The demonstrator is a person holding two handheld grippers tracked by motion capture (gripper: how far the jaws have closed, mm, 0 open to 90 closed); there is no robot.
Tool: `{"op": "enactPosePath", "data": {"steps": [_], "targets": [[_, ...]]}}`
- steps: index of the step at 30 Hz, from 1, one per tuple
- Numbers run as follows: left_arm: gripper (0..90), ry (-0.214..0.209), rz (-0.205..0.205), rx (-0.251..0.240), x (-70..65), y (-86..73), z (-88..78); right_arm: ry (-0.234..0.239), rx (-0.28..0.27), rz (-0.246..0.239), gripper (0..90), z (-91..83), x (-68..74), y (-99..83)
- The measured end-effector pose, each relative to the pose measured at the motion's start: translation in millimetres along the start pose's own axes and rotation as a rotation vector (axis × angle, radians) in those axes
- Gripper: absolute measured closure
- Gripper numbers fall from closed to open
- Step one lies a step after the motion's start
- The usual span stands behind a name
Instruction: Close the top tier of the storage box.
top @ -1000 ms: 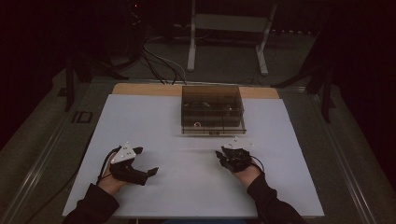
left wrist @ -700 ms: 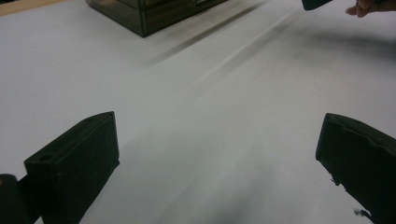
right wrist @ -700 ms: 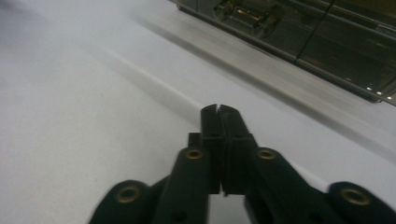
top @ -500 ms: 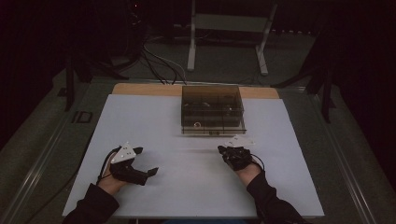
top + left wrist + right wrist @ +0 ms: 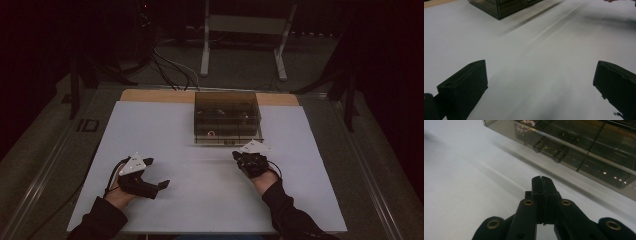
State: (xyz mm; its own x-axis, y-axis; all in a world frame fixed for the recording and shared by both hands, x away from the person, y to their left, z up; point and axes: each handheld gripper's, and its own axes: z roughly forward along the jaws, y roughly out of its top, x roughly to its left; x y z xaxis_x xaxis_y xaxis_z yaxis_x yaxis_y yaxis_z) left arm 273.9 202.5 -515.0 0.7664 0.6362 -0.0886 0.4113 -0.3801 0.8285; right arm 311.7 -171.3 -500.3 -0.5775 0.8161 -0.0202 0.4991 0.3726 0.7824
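Note:
A smoky see-through box point(image 5: 227, 117) with small parts inside stands at the back middle of the white table point(image 5: 165, 130). My right gripper point(image 5: 237, 157) lies just in front of its right front corner, pointing at it. In the right gripper view the right gripper point(image 5: 542, 180) is shut with nothing between the jaws, and the box front point(image 5: 579, 147) with two dark round knobs point(image 5: 559, 156) is close ahead. My left gripper point(image 5: 159, 173) rests at the front left. In the left gripper view, the left gripper point(image 5: 540, 72) is open wide over bare table, with the box point(image 5: 499, 7) far off.
A wooden strip point(image 5: 155, 95) edges the table's back. Beyond it, on the floor, stand a metal frame's legs point(image 5: 205, 50) and loose cables point(image 5: 170, 65). Dark floor surrounds the table on both sides.
My right gripper has edged slightly toward the box. The left hand has kept still.

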Motion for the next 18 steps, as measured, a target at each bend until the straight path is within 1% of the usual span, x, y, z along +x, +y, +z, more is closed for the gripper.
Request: {"op": "enactPosePath", "data": {"steps": [4,7,16,18], "targets": [[1.0,0.004,0.004,-0.002,-0.6,0.4,-0.3,-0.013,-0.007,0.0,90.0,2.7,-1.7,1.8],[1.0,0.003,0.005,0.002,-0.6,0.2,0.0,-0.021,-0.012,0.009,90.0,5.4,-3.5,3.4],[1.0,0.005,0.003,0.003,-0.5,0.3,0.0,-0.036,-0.023,0.018,90.0,12.8,-6.1,10.3],[1.0,0.002,0.001,0.0,-0.6,0.4,-0.1,-0.027,-0.021,0.018,90.0,14.7,-5.8,10.8]]}}
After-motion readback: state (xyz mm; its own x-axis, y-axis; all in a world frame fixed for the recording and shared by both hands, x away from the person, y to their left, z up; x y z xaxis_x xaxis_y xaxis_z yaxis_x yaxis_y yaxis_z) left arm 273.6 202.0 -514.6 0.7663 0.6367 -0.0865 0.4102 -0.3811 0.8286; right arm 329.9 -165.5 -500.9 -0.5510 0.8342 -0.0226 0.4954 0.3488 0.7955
